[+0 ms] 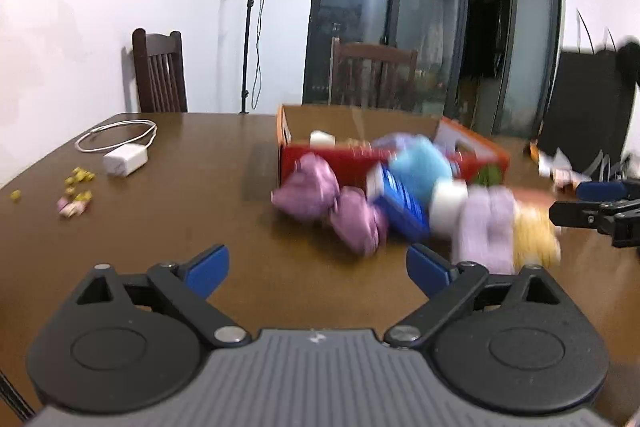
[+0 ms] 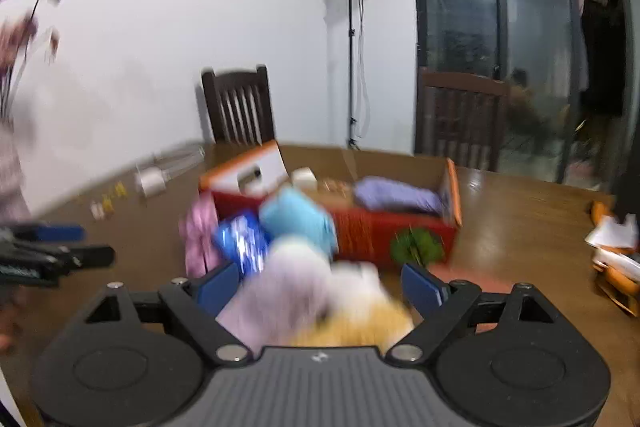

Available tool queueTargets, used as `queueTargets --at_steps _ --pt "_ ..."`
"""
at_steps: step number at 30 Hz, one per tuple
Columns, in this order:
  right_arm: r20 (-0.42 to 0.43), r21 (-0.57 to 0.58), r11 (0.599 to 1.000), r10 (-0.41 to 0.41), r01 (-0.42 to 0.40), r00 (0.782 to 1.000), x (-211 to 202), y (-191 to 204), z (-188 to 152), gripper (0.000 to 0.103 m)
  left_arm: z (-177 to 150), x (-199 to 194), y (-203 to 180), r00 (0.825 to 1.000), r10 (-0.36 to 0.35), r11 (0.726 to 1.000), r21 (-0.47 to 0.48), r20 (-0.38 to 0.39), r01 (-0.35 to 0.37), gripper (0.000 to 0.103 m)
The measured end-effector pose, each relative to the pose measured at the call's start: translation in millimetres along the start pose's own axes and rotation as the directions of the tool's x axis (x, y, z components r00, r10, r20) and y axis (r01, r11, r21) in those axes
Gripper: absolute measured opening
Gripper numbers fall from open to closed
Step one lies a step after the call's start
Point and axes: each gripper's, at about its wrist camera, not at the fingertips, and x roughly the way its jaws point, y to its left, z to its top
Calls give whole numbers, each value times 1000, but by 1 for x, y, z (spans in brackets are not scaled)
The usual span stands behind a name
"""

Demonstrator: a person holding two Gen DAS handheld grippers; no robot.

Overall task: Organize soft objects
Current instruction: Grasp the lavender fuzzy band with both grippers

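Brown wood filled both views: a dining table with a red and orange cardboard box lying open near its far edge. Both pictures were blurred, so small details could not be read.

Inside the box lay a lilac cloth bundle and a small white item. Most of the soft things were outside it, heaped on the table against its near wall: two pink-purple bundles, a blue patterned packet, a light blue bundle, a white roll, a pale lilac piece and a yellow piece.

The left gripper hung above bare table with its blue pads wide apart, holding nothing, just short of the heap. The right gripper was also spread wide, its pads either side of the pale lilac and yellow pieces; whether they touched the fabric could not be told.

Judging by this, the sorting was at an early stage: a couple of items were boxed and about seven waited outside.

Off to the left sat a white charger with its cable and some small scattered bits.
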Motion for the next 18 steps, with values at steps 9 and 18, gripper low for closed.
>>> queueTargets --at_steps 9,18 --pt "-15 -17 999 35 -35 999 -44 30 -61 89 -29 -21 -30 999 -38 997 72 -12 38 98" --pt "11 75 997 -26 25 1000 -48 13 -72 87 -28 -12 -66 991 -128 983 126 -33 131 98"
